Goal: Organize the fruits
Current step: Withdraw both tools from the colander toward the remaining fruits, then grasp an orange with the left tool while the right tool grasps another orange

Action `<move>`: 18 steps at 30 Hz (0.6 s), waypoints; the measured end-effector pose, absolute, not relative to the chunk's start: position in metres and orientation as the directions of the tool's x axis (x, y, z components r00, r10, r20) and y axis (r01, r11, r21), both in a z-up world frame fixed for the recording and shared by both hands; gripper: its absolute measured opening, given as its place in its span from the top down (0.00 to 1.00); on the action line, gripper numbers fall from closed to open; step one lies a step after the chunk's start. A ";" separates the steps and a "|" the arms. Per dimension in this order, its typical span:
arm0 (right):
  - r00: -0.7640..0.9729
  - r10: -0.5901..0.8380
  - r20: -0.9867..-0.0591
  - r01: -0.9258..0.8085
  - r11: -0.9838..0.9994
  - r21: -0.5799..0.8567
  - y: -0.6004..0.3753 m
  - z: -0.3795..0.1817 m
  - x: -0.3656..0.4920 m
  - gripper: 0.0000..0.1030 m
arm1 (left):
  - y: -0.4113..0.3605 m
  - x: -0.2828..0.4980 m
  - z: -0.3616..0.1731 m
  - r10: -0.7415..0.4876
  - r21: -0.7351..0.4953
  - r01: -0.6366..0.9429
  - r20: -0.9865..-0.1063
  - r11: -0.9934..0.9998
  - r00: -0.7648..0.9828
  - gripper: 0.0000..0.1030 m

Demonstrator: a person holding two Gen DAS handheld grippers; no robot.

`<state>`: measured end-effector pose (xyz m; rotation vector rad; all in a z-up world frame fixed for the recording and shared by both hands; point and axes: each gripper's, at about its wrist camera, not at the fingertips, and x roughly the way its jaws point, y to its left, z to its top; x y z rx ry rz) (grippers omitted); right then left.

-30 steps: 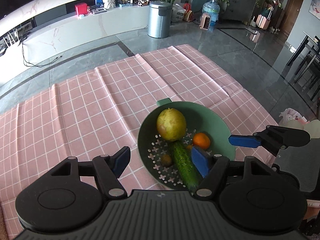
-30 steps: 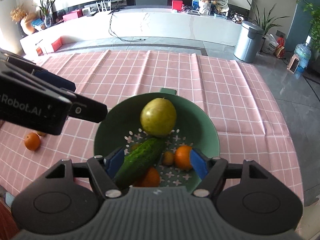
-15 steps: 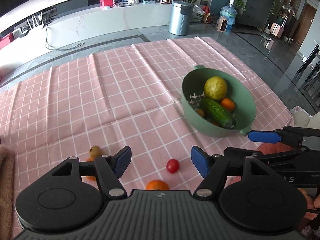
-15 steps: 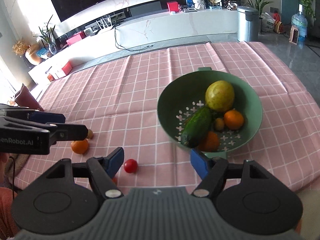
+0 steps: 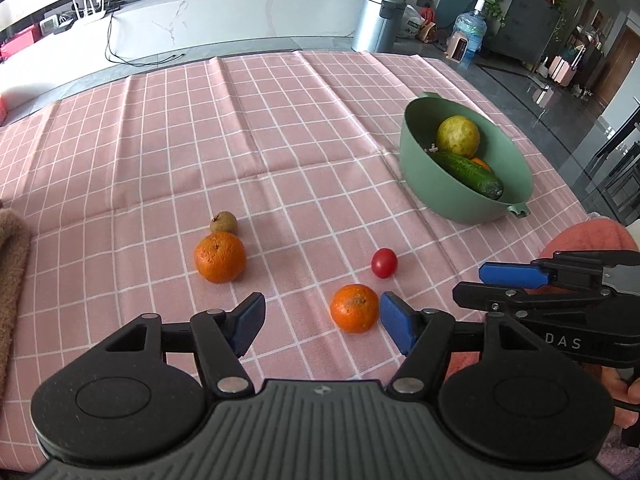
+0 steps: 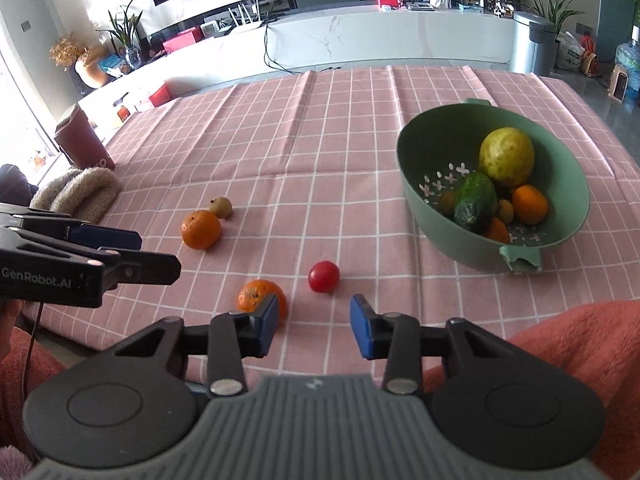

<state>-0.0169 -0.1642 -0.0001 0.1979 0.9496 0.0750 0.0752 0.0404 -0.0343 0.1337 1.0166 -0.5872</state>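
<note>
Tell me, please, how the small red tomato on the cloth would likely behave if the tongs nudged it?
The tomato looks round and smooth, so it would probably roll freely across the flat cloth. Its glossy skin suggests it could slip, and hard squeezing might split it.

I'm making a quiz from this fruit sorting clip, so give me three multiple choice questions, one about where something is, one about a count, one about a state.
1. Where is the cucumber?
A. in the green bowl
B. on the cloth
C. in a gripper

2. How many fruits lie loose on the tablecloth?
A. two
B. four
C. six

3. The left gripper is:
A. shut on an orange
B. open, holding nothing
C. out of view

Answers: 1 A, it rests beside the pear. 2 B, two oranges, a tomato, a small brown fruit. 3 B, its blue pads stand apart.
</note>
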 end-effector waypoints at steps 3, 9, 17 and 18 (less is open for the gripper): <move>0.564 0.154 -0.811 0.035 0.977 0.210 -0.163 -0.006 -0.012 0.71 | 0.050 0.084 -0.044 -0.389 -0.176 0.476 -0.831 0.862 0.398 0.27; 0.545 0.164 -0.822 0.057 0.971 0.232 -0.157 -0.016 0.005 0.71 | 0.073 0.108 -0.057 -0.391 -0.245 0.360 -0.817 0.900 0.423 0.27; 0.483 0.225 -0.846 0.041 0.960 0.278 -0.134 -0.035 0.027 0.56 | 0.077 0.137 -0.076 -0.354 -0.216 0.336 -0.828 0.917 0.435 0.27; 0.475 0.228 -0.850 0.040 0.959 0.280 -0.132 -0.038 0.030 0.56 | 0.076 0.140 -0.079 -0.351 -0.213 0.337 -0.831 0.917 0.431 0.27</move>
